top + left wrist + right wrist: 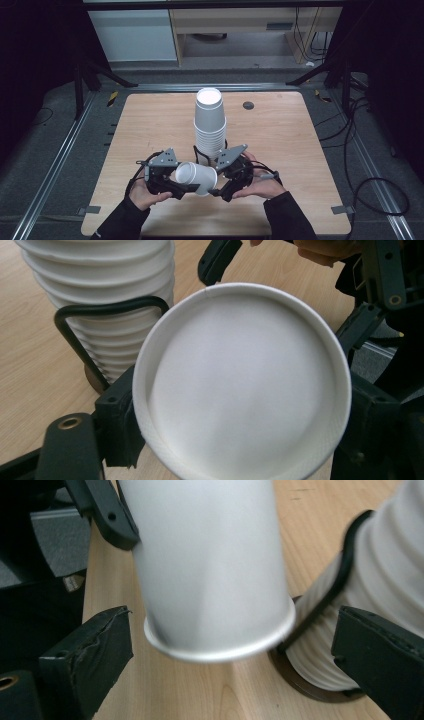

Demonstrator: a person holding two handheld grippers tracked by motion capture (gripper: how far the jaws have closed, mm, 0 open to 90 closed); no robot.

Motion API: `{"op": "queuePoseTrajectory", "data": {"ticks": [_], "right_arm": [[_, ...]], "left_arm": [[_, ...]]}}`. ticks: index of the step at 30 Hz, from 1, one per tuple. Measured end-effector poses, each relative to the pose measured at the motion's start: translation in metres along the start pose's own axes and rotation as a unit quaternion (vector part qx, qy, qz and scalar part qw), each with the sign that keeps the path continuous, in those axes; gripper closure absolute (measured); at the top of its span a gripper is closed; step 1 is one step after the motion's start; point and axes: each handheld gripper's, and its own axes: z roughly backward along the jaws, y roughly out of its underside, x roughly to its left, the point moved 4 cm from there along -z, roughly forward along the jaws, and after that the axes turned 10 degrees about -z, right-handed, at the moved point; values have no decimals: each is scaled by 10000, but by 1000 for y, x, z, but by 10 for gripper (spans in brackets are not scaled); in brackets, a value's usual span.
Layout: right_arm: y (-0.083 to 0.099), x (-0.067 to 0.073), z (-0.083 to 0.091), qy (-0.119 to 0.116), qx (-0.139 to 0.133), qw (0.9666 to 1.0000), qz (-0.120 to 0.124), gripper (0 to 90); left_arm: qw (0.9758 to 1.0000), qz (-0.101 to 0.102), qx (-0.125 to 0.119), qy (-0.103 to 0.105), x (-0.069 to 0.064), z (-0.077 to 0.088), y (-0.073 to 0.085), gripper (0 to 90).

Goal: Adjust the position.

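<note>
A tall stack of white paper cups (210, 125) stands mouth-down in a black wire holder (196, 152) at the middle of the wooden table (280, 130). A single white cup (196, 177) lies sideways in the air in front of the stack. My left gripper (184, 181) is shut on it near its rim. In the left gripper view the cup's open mouth (245, 390) faces the camera between the two jaws. My right gripper (215, 179) is open at the cup's other end. In the right gripper view that end (210, 565) sits between the pads (90, 660) with a gap on each side.
The stack (390, 570) and its wire holder (345, 565) stand close behind both grippers. A dark round grommet (248, 105) sits at the table's far right. Cables (370, 190) lie on the floor to the right of the table.
</note>
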Motion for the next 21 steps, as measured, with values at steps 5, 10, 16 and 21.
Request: {"op": "queuePoseTrajectory", "data": {"ticks": [5,10,16,21], "right_arm": [[9,-3,9,16,-168,9997,-198,32],[14,-2,10,-17,-212,9995,-251,31],[18,-1,8,-144,-298,9989,-327,30],[20,0,5,-168,-296,9988,-340,27]], "left_arm": [[9998,22,-219,4,1,4,-1,206],[9992,-26,-406,35,-1,3,-2,206],[9980,-11,-611,150,-4,-1,-3,207],[9977,-45,-640,224,-8,-6,-4,207]]}}
